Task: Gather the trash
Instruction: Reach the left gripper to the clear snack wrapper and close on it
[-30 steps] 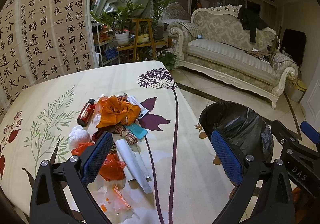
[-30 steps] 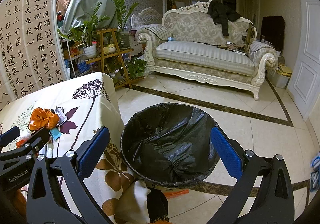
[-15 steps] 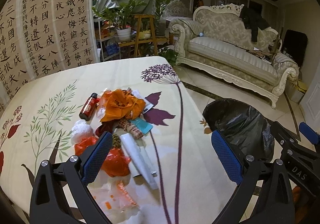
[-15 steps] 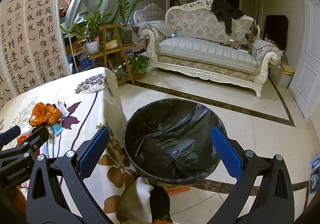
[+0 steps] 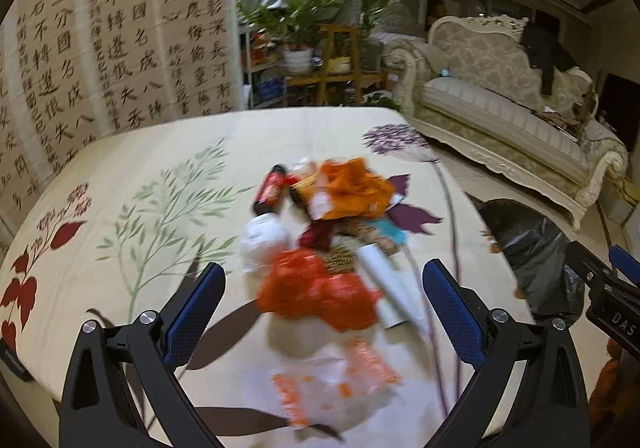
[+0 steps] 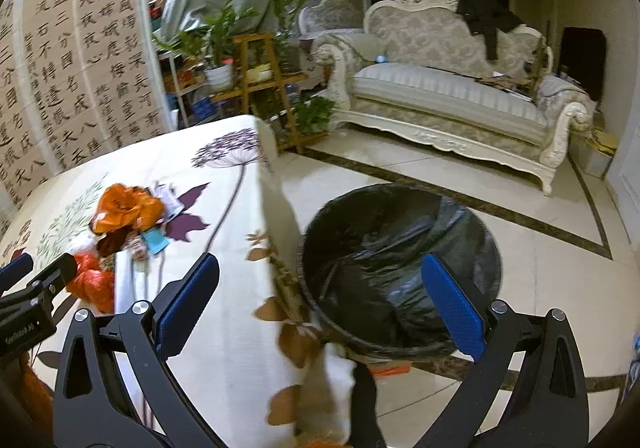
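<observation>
Much trash (image 5: 320,248) between open jaws

The letters "DAS" stand in white on the black body of the right gripper (image 5: 612,312), at the right edge of the left wrist view. On the black body of the left gripper (image 6: 24,312), at the lower left of the right wrist view, there is small white print, but it is too blurred to read surely. The wall screen (image 6: 80,60) in the upper left of both views carries columns of black Chinese brush characters on beige paper; among those that can be read are 三, 分, 國, 名, 成, 八, 江, 流, 石, 不, 轉 and 遺. The print on the wrappers on the table is blurred and cannot be read.
</observation>
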Demonstrator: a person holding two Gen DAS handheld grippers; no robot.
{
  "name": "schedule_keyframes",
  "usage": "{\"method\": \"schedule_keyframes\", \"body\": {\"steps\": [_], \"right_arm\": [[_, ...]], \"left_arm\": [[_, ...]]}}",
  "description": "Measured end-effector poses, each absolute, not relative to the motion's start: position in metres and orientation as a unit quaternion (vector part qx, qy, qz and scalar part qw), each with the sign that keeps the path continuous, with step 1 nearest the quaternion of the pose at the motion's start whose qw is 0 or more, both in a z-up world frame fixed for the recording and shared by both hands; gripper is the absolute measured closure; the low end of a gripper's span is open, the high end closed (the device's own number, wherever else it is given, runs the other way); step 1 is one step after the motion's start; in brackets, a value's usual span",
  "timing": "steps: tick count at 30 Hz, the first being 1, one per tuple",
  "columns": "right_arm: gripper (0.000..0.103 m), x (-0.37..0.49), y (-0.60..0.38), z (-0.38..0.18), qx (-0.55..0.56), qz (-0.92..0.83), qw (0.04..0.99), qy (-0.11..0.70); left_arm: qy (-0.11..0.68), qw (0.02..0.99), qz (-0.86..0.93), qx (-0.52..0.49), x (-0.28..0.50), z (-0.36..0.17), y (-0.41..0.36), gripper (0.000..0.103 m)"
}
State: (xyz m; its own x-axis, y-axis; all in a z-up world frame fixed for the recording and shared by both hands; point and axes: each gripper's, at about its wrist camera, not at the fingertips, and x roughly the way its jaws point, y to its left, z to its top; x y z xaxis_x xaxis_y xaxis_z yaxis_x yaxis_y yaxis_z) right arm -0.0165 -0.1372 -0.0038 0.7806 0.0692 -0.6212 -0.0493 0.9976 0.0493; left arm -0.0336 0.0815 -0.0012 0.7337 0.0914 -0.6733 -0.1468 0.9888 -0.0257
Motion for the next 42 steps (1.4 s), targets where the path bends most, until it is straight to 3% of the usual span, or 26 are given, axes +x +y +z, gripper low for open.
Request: {"method": "schedule_keyframes", "body": {"steps": [6,9,18,22,42], "right_arm": [[0.007,-0.010,-0.115,-0.009,0.006,0.058,0.938,0.342],[0.018,-0.007,-0.106,-0.012,0.002,0.063,0.935,0.349],[0.020,-0.003,-0.087,-0.018,-0.005,0.089,0.928,0.362],[0.028,-0.004,-0.082,-0.022,-0.005,0.096,0.925,0.369],[0.028,-0.044,-0.125,-0.022,0.033,0.087,0.931,0.354]], "left_arm": [[0.373,0.923,0.082,-0.049,-0.033,-0.012,0.108,0.007],[0.379,0.921,0.084,-0.049,-0.033,-0.016,0.113,0.007],[0.391,0.916,0.079,-0.047,-0.031,-0.024,0.120,0.010],[0.395,0.914,0.074,-0.048,-0.035,-0.021,0.120,0.033],[0.408,0.912,0.045,-0.023,-0.064,-0.039,0.066,0.022]]}}
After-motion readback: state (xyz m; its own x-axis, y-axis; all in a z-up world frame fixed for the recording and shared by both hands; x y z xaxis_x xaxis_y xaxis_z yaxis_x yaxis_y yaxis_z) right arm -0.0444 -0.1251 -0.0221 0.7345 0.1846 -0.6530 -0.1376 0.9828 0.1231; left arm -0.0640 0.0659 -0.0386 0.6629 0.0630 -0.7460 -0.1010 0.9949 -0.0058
